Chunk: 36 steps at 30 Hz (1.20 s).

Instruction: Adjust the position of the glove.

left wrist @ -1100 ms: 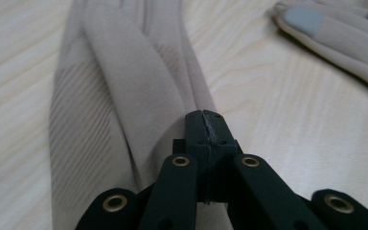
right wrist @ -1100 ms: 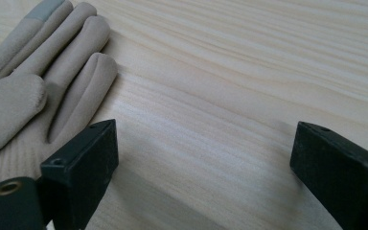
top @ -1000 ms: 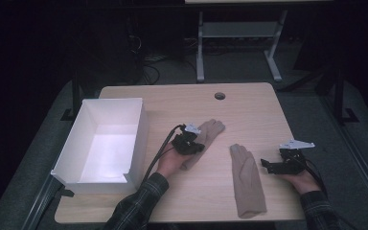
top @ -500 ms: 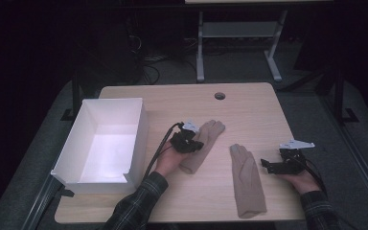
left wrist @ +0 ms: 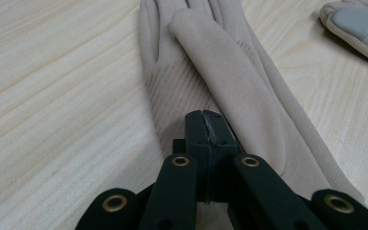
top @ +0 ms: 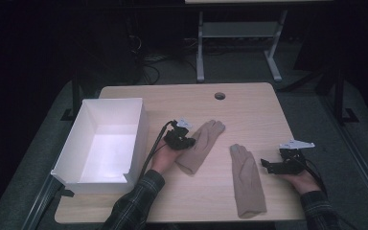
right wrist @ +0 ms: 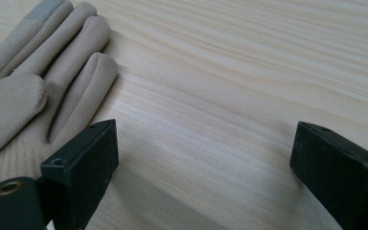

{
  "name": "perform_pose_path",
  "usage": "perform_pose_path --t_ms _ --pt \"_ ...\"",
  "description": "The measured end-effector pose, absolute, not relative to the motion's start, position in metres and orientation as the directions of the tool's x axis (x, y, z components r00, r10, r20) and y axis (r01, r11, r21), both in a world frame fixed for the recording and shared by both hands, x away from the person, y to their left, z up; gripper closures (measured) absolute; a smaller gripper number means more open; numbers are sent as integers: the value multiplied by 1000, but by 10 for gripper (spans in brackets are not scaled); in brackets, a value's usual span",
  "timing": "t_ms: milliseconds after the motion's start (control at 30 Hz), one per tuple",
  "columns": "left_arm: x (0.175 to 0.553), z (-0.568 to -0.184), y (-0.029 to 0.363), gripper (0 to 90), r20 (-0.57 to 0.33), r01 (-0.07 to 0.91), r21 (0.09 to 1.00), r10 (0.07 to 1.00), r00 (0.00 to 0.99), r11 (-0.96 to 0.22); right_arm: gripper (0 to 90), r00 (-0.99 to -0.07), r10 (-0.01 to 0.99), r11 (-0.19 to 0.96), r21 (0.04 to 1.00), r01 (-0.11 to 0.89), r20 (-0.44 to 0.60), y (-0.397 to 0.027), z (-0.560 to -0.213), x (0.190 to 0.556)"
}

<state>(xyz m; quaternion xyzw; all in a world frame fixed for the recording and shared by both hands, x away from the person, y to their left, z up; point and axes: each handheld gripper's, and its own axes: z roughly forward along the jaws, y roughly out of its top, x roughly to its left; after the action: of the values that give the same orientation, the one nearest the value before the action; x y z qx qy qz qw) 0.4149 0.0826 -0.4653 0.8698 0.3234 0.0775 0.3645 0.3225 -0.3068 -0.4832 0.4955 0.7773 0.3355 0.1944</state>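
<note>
1. The left gripper (top: 181, 139) sits low over the cuff end of one tan glove (top: 201, 145). In the left gripper view its jaws are pressed flat together, tips meeting at (left wrist: 206, 125), right above the ribbed part of that glove (left wrist: 230, 86). I cannot tell whether any fabric is caught between them.

2. The left hand (top: 163, 158) holds it from behind, with a plaid sleeve (top: 134, 206) coming up from the near edge and a black cable (top: 154, 143) looping back past the wrist.

3. That glove lies slanted on the table (top: 182, 103), fingers pointing away and to the right, thumb folded over the palm in the close view.

4. The right gripper (top: 268, 165) rests at the near right part of the table with its jaws spread wide; in the right gripper view, bare wood shows in the gap around (right wrist: 203, 158). It holds nothing. A grey three-cornered plate (top: 297, 143) tops it, and the right hand (top: 302, 181) grips it from behind.

5. The second glove (top: 247, 179) lies just to the left of those open jaws, near but not touching, fingers pointing away. In the right gripper view its fingers (right wrist: 52, 57) fan out at upper left, one with a grey tip.

6. The two gloves lie apart, with bare wood between them.

7. A white box (top: 72, 148), open at the top, stands at the left side of the table, beside the left forearm.

8. A small round hole (top: 219, 96) is cut in the far part of the tabletop. Beyond it, the metal legs of another table (top: 200, 43) stand on a dark floor.
</note>
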Motion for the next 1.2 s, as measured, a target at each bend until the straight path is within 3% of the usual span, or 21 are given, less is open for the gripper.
perform_pose_path --t_ms 1200 --pt "334 -459 91 895 -147 472 626 500 853 -621 88 -434 900 285 714 639 29 -307 -483 323"
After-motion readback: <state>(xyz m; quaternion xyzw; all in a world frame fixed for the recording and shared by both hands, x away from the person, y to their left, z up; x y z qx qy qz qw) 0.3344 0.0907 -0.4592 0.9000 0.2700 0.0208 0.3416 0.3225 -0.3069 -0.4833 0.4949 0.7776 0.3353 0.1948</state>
